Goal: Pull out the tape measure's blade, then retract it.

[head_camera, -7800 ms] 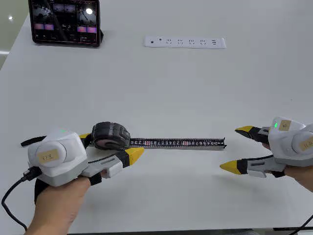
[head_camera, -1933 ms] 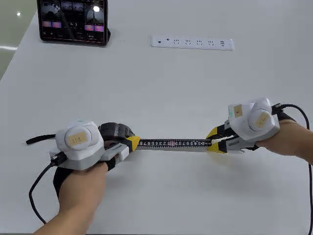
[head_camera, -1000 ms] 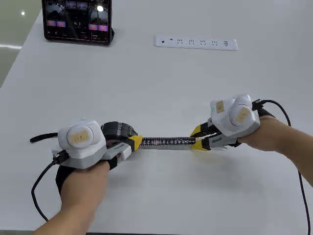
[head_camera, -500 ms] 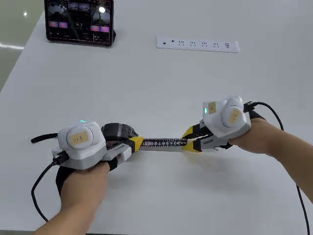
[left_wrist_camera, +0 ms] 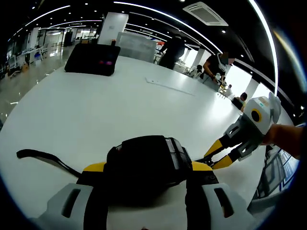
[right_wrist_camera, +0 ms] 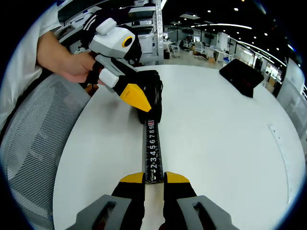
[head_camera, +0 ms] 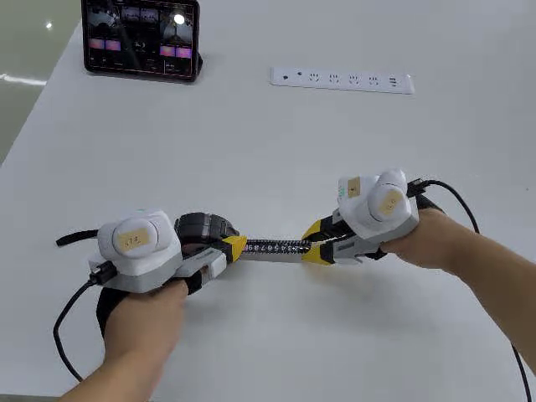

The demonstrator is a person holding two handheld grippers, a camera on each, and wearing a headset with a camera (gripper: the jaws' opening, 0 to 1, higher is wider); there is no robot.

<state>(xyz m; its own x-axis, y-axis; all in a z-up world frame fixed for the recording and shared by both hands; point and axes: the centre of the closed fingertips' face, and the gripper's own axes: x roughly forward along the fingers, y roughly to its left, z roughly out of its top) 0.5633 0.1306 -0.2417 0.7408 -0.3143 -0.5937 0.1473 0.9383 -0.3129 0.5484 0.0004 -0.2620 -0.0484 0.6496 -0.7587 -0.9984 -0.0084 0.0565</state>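
The black tape measure case (head_camera: 199, 229) rests on the white table, and my left gripper (head_camera: 219, 239) is shut on it. The case (left_wrist_camera: 144, 160) sits between the yellow jaws of my left gripper (left_wrist_camera: 146, 168). A short length of dark blade (head_camera: 273, 247) runs right from the case to my right gripper (head_camera: 313, 244), which is shut on the blade's end. In the right gripper view the blade (right_wrist_camera: 151, 151) leads from my right gripper (right_wrist_camera: 154, 178) up to the case (right_wrist_camera: 153, 93), with the left gripper's yellow fingertip (right_wrist_camera: 136, 97) beside it.
A tablet on a stand (head_camera: 141, 38) and a white power strip (head_camera: 342, 80) lie at the far side of the table (head_camera: 276, 159). The case's black strap (head_camera: 75, 237) trails left. A mesh chair (right_wrist_camera: 29, 143) stands at the table's edge. People stand in the background (left_wrist_camera: 216, 64).
My right gripper, open and away from the blade 7.8 s ago, closed on the blade end and has moved left toward the case. The visible blade has grown shorter. The left gripper has stayed put.
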